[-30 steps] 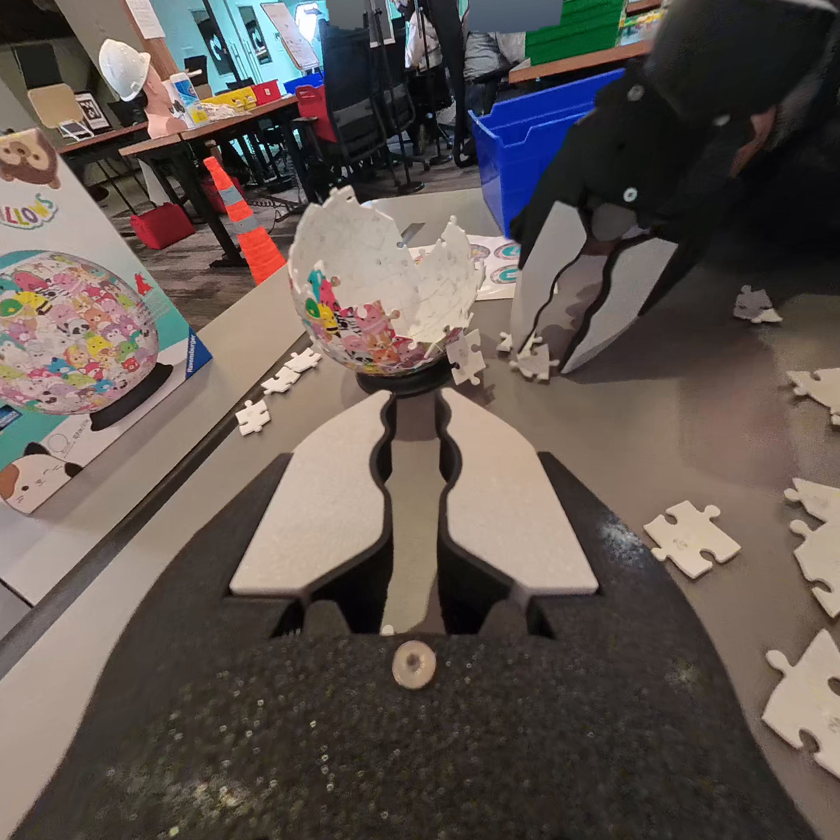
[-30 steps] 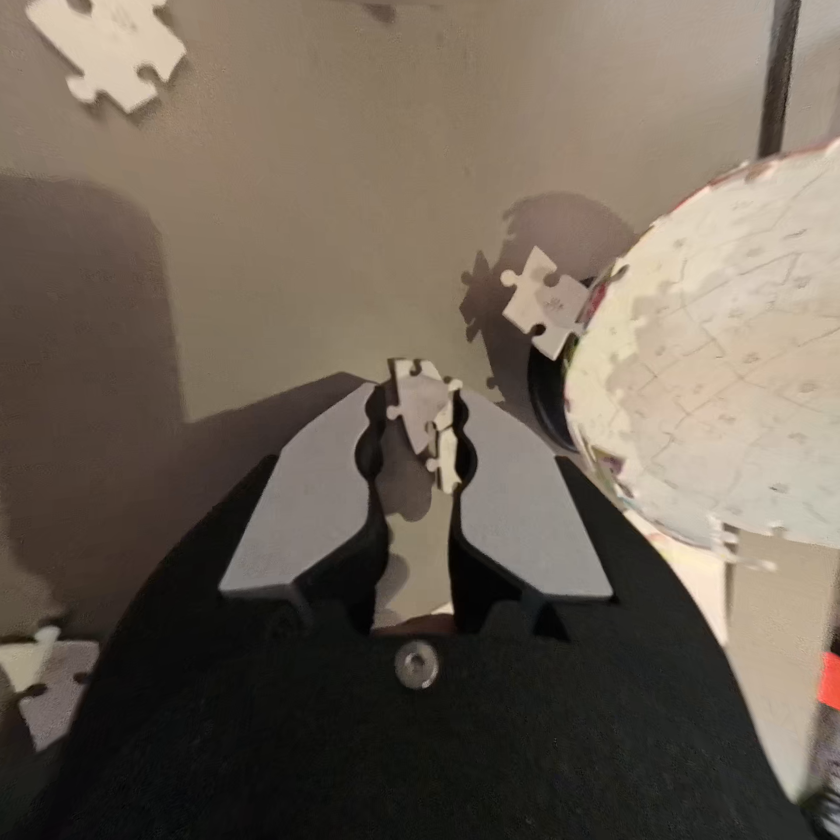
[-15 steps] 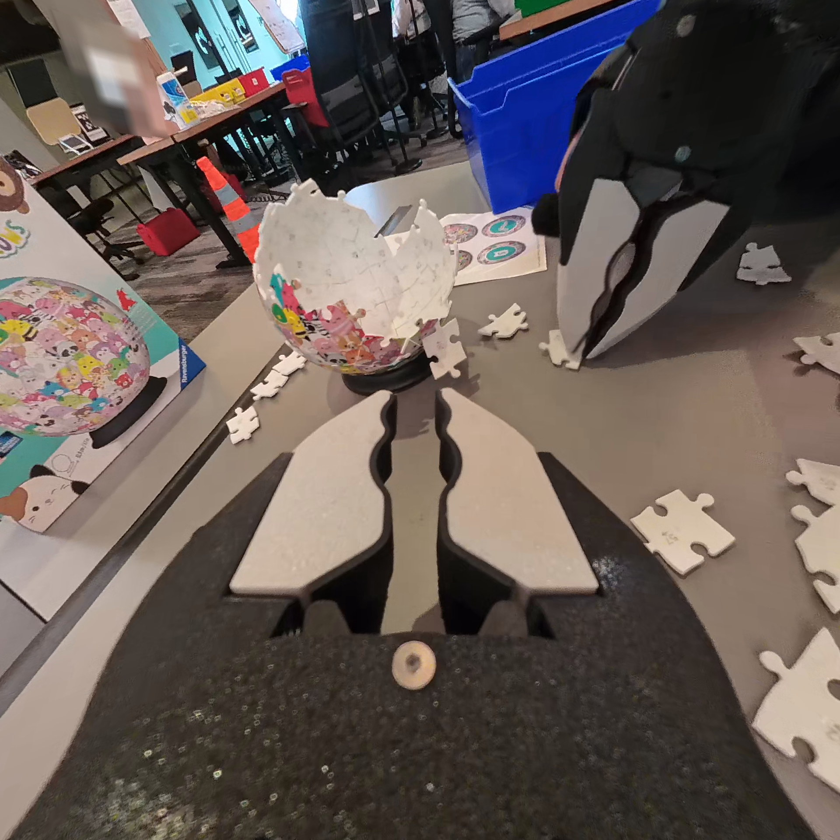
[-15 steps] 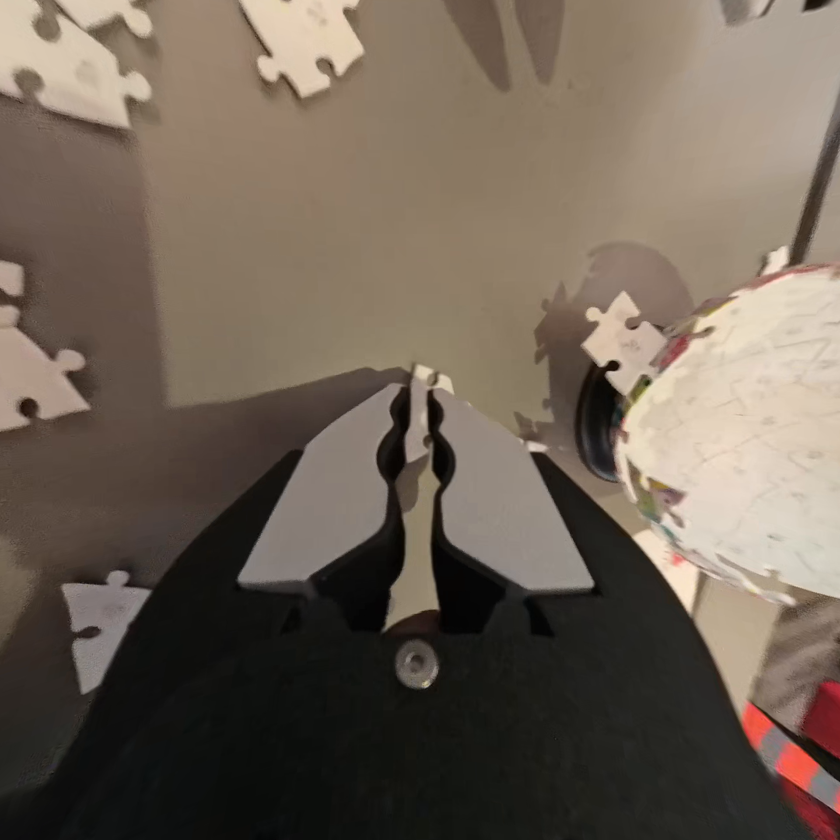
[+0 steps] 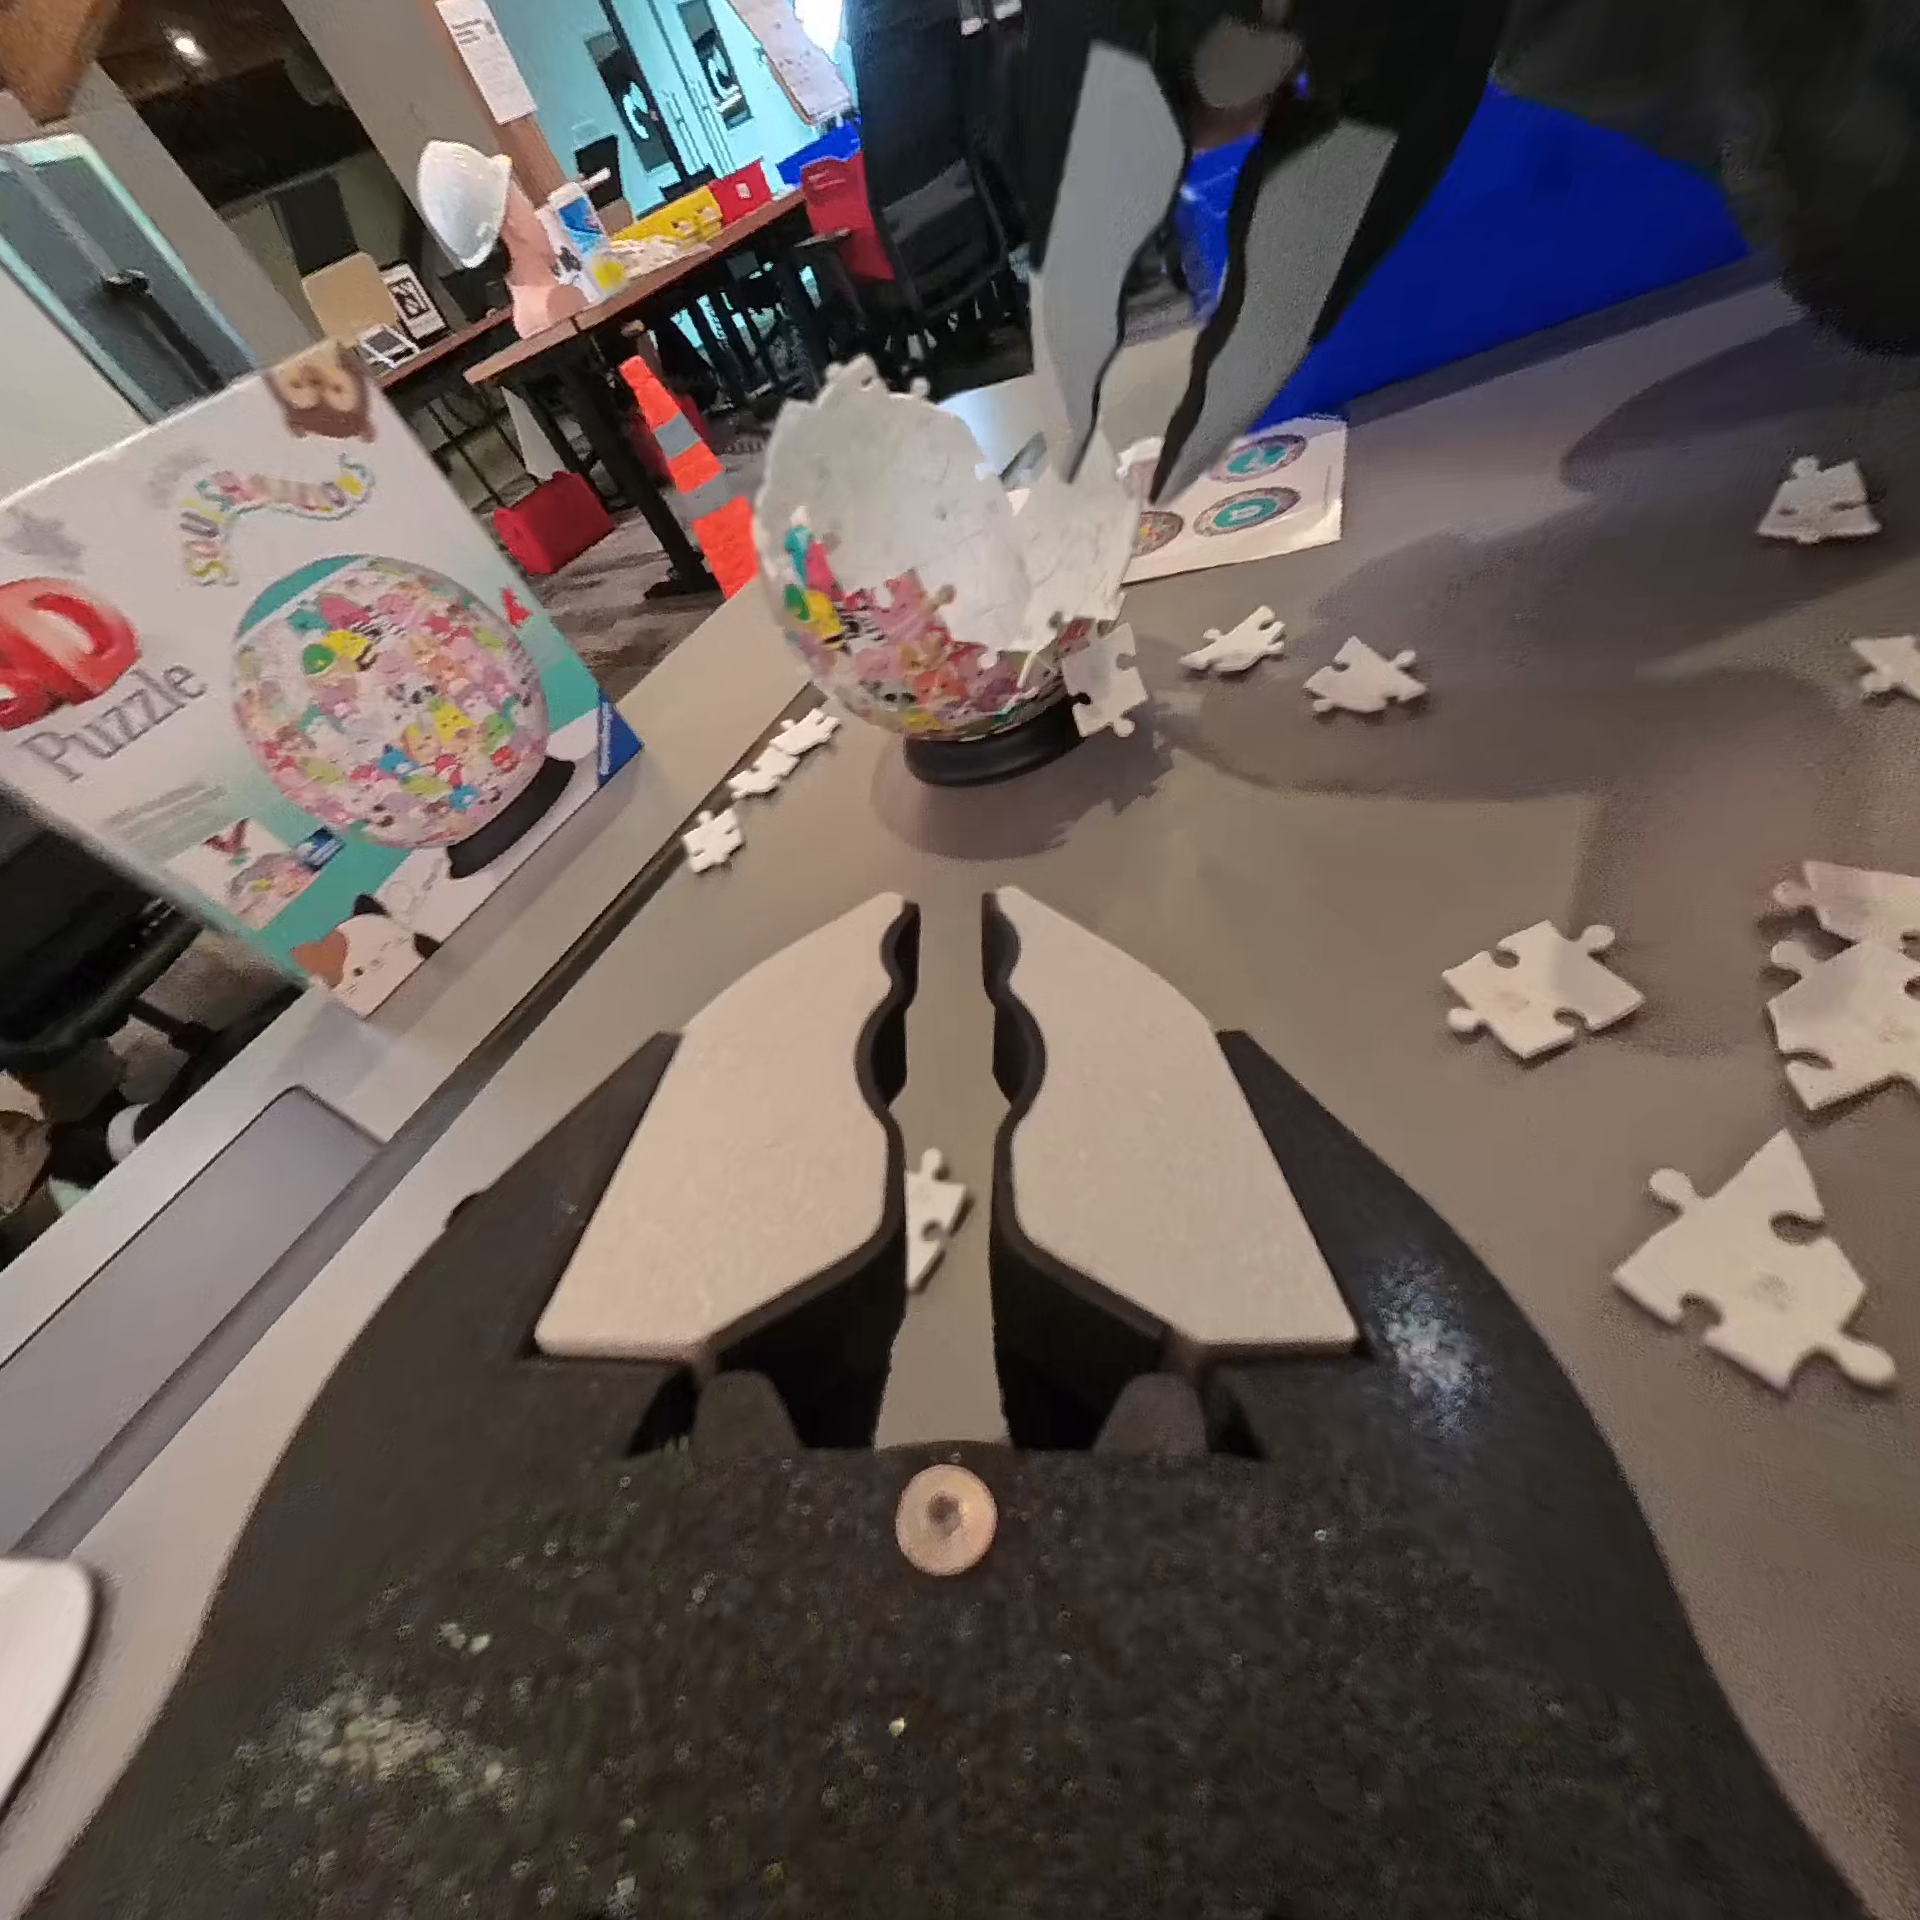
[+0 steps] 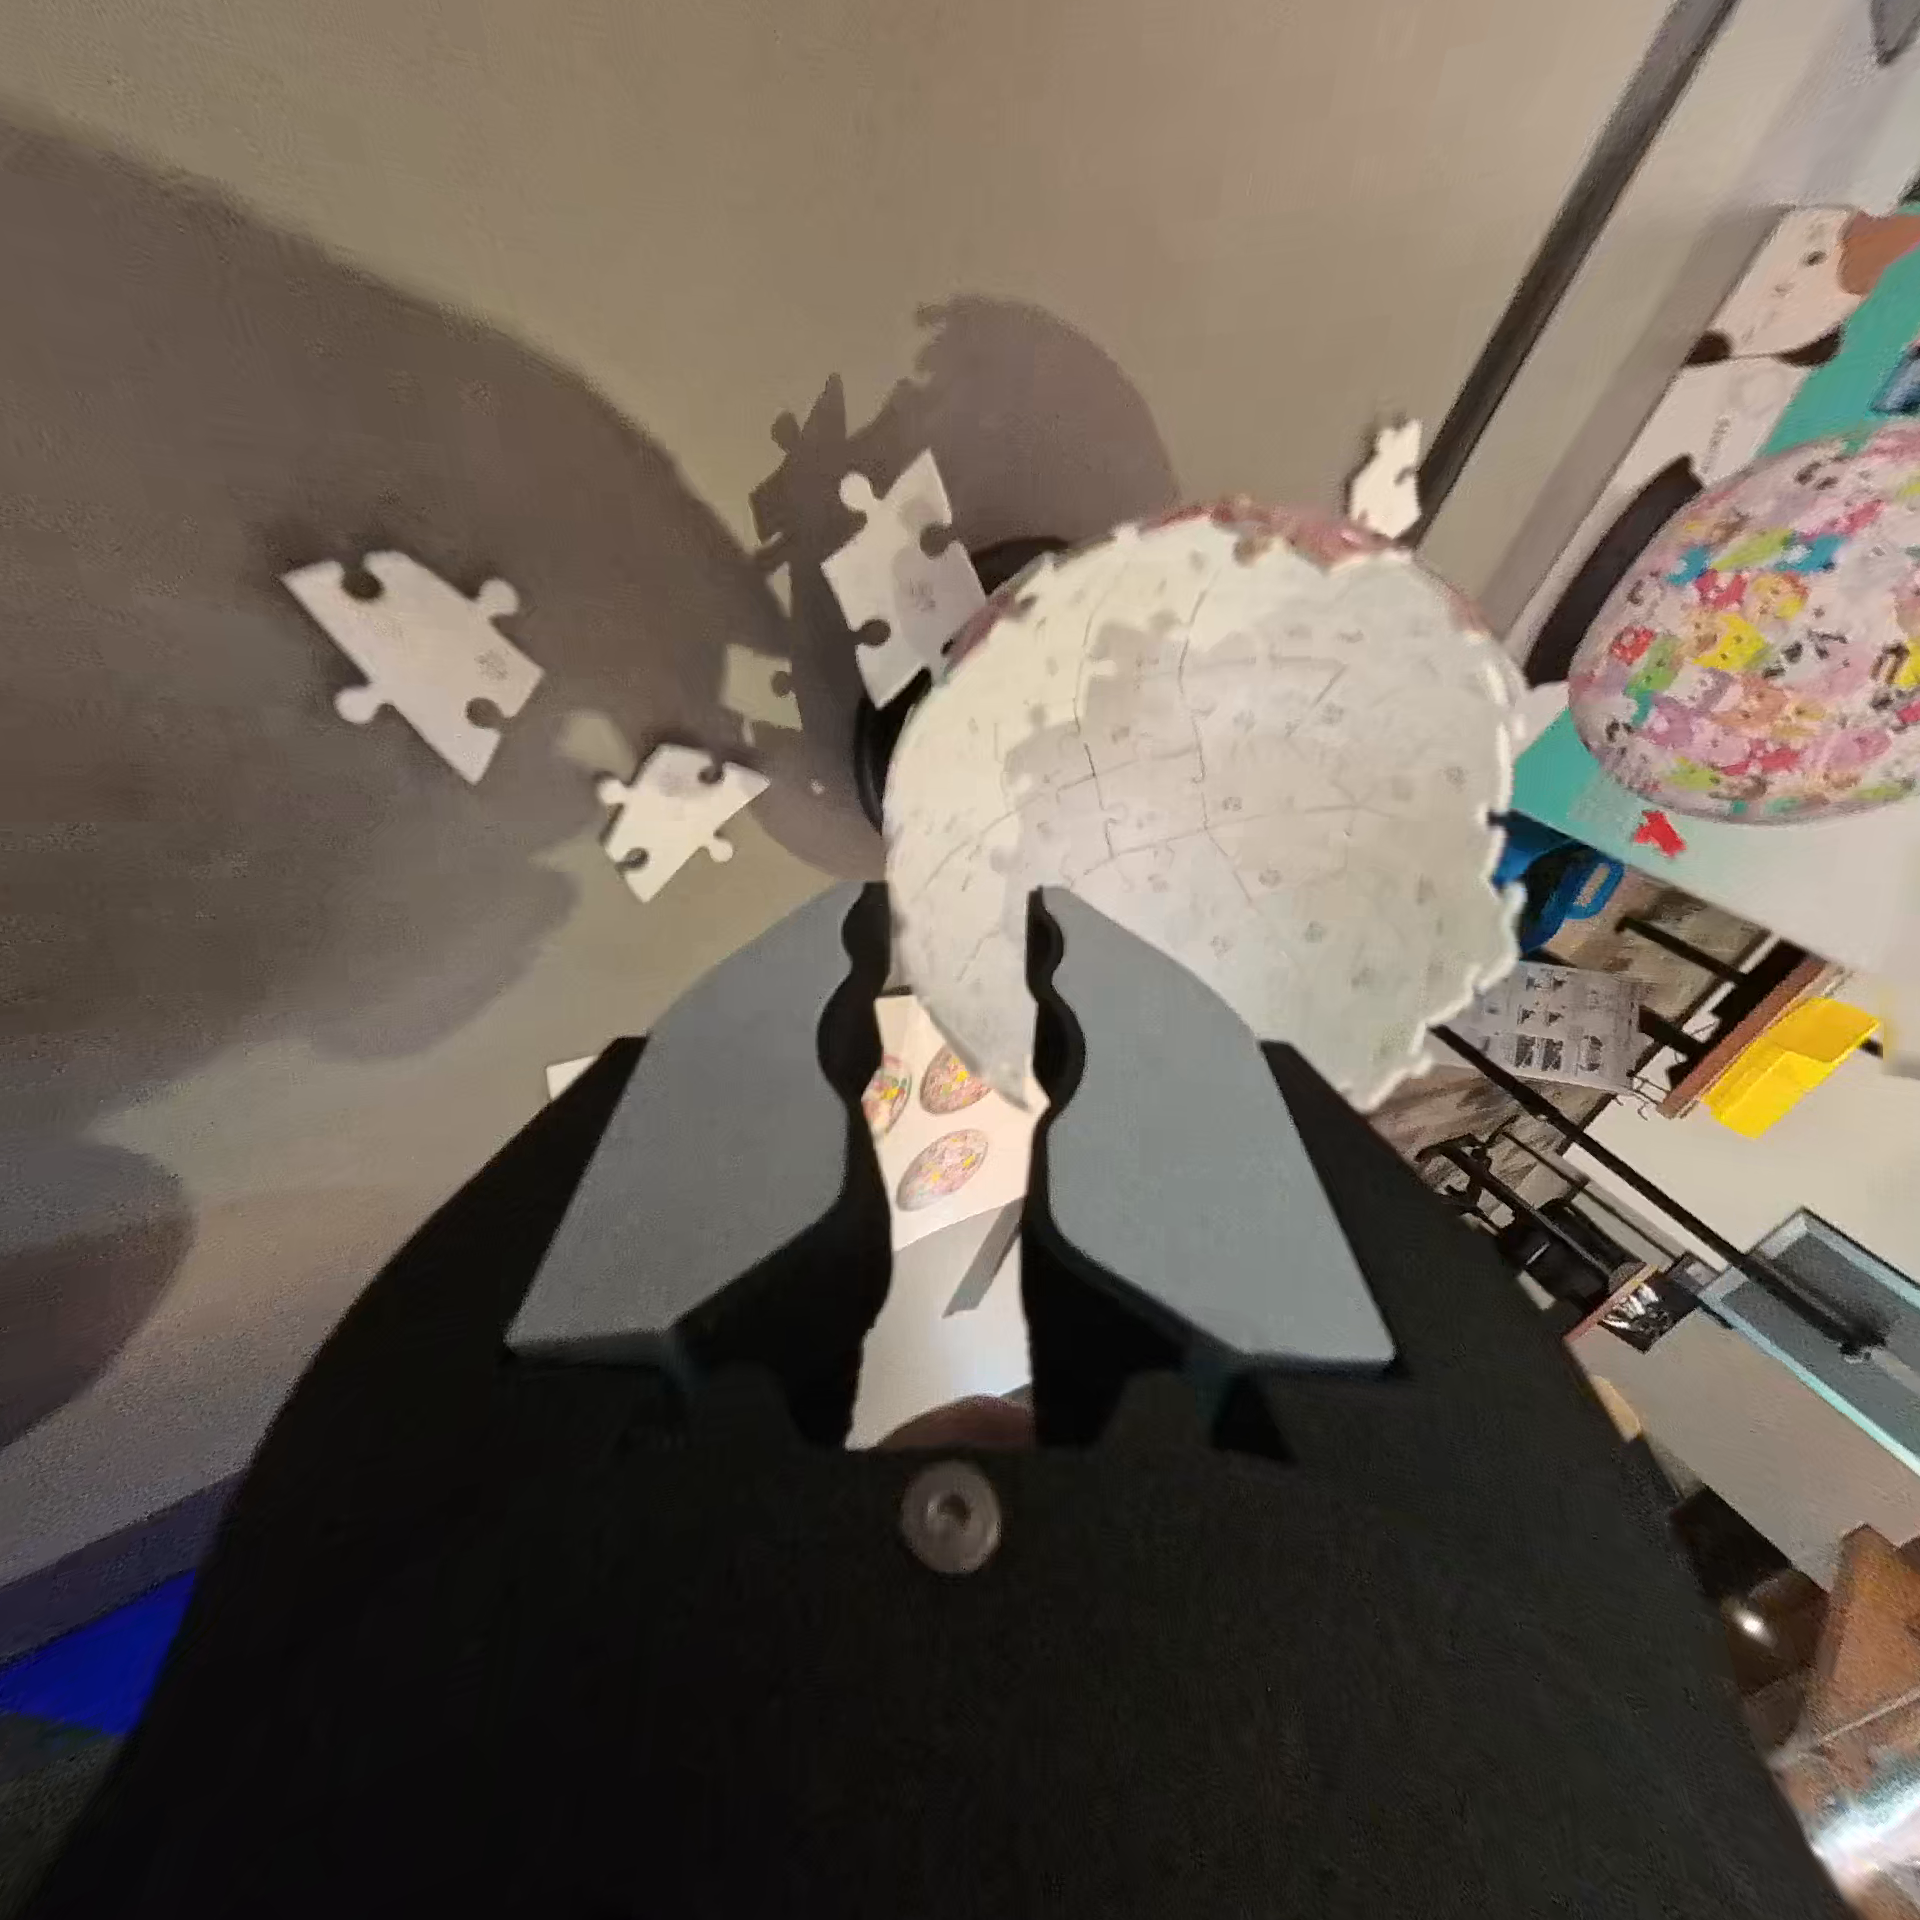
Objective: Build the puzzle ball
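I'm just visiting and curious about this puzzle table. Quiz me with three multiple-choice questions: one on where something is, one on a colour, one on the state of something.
1. Where does the half-built puzzle ball sit?
A. Inside the puzzle box
B. On a black stand on the table
C. In the big bin

2. What colour is the big bin behind the table?
A. Blue
B. Yellow
C. White

3. How is the left gripper?
A. Shut on a puzzle piece
B. Clamped on the ball
C. Open, holding nothing

Answers:
1 B: the puzzle ball rests on the black stand on the grey table.
2 A: the bin is plainly blue.
3 C: the left gripper shows a gap between its fingers, with only tabletop beyond it.
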Motion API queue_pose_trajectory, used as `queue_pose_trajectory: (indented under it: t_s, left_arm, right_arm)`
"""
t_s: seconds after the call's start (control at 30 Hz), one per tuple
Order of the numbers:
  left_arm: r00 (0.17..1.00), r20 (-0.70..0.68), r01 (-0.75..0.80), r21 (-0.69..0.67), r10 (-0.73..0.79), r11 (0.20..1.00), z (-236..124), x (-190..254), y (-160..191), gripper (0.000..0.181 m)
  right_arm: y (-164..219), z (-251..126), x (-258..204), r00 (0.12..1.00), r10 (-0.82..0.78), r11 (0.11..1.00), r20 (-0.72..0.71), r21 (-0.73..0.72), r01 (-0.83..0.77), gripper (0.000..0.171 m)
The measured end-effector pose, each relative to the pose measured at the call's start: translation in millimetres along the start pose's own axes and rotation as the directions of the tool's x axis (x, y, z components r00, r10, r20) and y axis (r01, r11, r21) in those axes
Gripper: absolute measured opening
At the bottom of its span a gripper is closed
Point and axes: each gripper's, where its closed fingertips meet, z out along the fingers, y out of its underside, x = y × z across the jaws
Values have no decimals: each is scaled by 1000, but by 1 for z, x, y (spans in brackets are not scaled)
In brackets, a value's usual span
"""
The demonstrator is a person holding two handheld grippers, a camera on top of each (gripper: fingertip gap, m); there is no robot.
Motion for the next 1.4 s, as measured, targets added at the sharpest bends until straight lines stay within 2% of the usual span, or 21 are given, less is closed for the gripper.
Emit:
queue_pose_trajectory:
  t_s: [0.2, 0.33, 0.47, 0.73, 0.93, 1.0, 1.07, 1.2, 1.4]
  left_arm:
    - [993, -23, 117, 6, -117, 993, -24, -19, 12, 12]
    - [996, -22, 92, -4, -92, 996, -32, -20, 17, 12]
    - [998, -26, 64, -16, -65, 998, -34, -16, 19, 12]
    - [997, -32, 63, -22, -63, 998, -35, -15, 20, 12]
    - [998, -31, 61, -23, -61, 998, -35, -15, 20, 12]
    - [997, -31, 64, -22, -65, 998, -35, -15, 20, 12]
    - [997, -33, 66, -22, -67, 998, -35, -15, 20, 12]
    - [998, -35, 57, -28, -58, 998, -34, -14, 20, 12]
    - [998, -38, 44, -33, -45, 998, -33, -12, 21, 12]
  right_arm:
    - [2, 15, -16, 994, 13, 993, 111, -114, 0, 32]
    - [9, 31, -24, 990, 2, 983, 144, -183, 24, 32]
    - [20, 39, -22, 990, -1, 970, 140, -243, 35, 25]
    - [21, 43, -15, 993, -53, 965, 101, -251, 78, 6]
    - [21, 46, -16, 992, -72, 964, 100, -248, 95, 6]
    - [20, 42, -14, 995, -55, 967, 85, -245, 74, 19]
    - [21, 35, -9, 998, -37, 969, 58, -243, 50, 25]
    - [17, 28, -10, 998, -36, 975, 55, -217, 47, 23]
    - [18, 43, -22, 991, -42, 969, 126, -236, 71, 15]
